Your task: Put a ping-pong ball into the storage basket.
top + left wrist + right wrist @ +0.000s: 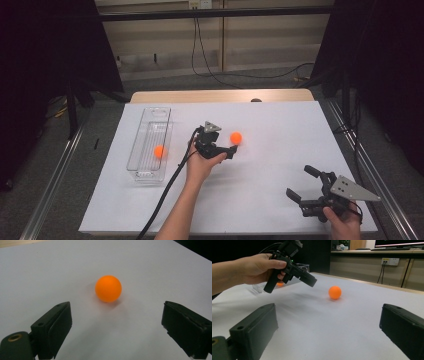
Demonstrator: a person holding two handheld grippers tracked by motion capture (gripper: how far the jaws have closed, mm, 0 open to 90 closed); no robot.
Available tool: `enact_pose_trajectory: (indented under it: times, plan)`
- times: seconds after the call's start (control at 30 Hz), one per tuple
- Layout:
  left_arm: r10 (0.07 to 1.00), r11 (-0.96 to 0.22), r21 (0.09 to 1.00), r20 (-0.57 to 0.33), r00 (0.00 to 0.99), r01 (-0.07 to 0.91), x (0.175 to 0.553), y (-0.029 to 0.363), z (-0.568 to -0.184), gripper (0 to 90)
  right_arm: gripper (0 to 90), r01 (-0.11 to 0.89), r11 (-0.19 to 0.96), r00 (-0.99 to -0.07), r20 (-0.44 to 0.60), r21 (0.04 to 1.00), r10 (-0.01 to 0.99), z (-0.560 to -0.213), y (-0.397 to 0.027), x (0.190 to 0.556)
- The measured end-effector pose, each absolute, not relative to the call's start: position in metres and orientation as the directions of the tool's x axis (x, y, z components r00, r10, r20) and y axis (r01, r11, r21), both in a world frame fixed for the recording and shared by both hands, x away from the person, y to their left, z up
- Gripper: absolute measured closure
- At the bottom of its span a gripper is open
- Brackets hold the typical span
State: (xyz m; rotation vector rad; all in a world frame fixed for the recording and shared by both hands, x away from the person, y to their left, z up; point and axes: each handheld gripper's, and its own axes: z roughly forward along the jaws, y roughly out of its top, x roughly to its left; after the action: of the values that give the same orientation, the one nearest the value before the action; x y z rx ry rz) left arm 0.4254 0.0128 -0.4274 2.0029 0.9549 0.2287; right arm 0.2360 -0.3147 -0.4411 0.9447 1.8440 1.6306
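An orange ball [235,138] rests on the white sheet [270,165] near the table's middle. My left gripper [227,145], held in a hand, points at it from just left of it, open, and the ball [108,288] lies a little ahead of its spread jaws [116,312], untouched. A second orange ball [159,151] sits inside the clear plastic tray [148,172] at the left. My right gripper [302,183] rests low at the front right, open and holding nothing. From the right gripper view [328,308] I see the ball [335,292] and the left gripper [309,279] beside it.
The clear tray [303,265] stands lengthwise at the sheet's left side. The left gripper's black cable [167,190] trails toward the front edge. Dark curtains and metal rails flank the table; a wooden strip [220,95] shows at its far edge.
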Motion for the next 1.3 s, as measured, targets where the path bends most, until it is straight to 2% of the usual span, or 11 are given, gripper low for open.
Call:
enact_pose_trajectory:
  times: [1.3]
  plan:
    - [0.703,-0.324,0.77,-0.193,0.685,0.55,0.436,-0.002,-0.436,10.1,1.2,0.171,0.042,-0.634,0.078,0.984,0.769,-0.441,-0.316,0.236]
